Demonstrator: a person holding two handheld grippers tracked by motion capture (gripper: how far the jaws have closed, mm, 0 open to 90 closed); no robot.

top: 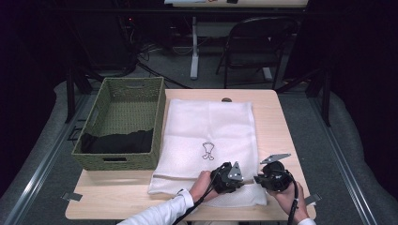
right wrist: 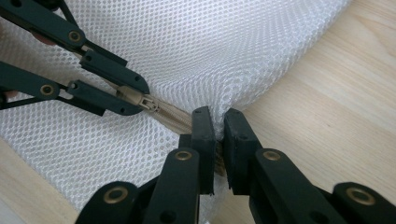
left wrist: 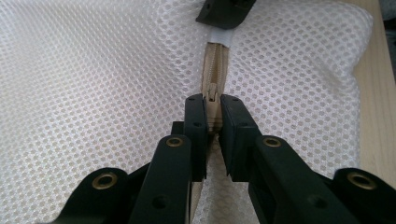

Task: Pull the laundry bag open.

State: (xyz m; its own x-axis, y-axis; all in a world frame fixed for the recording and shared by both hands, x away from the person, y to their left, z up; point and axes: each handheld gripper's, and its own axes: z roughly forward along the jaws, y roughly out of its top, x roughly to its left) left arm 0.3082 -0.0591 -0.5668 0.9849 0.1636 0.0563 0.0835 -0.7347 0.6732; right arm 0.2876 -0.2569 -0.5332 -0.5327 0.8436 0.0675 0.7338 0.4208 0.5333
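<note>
The white mesh bag (top: 209,140) was laid flat on the surface (top: 277,122), its beige zipper (left wrist: 214,65) running along the near edge. The left tongs (left wrist: 213,109) were clenched on the zipper slider (right wrist: 148,102); the right tongs (right wrist: 215,122) were clamped on the bag's corner just beyond it. Open room was seen leftward along the zipper.

Mesh, wicker, matt plastic, pale wood

The bag (left wrist: 93,70) is white open-weave mesh cloth with a beige zip (left wrist: 215,65); the basket (top: 123,123) is green woven wicker holding black cloth (top: 117,140); each claw (left wrist: 213,116) is matt black plastic; the desk (right wrist: 336,102) is smooth light wood.
</note>
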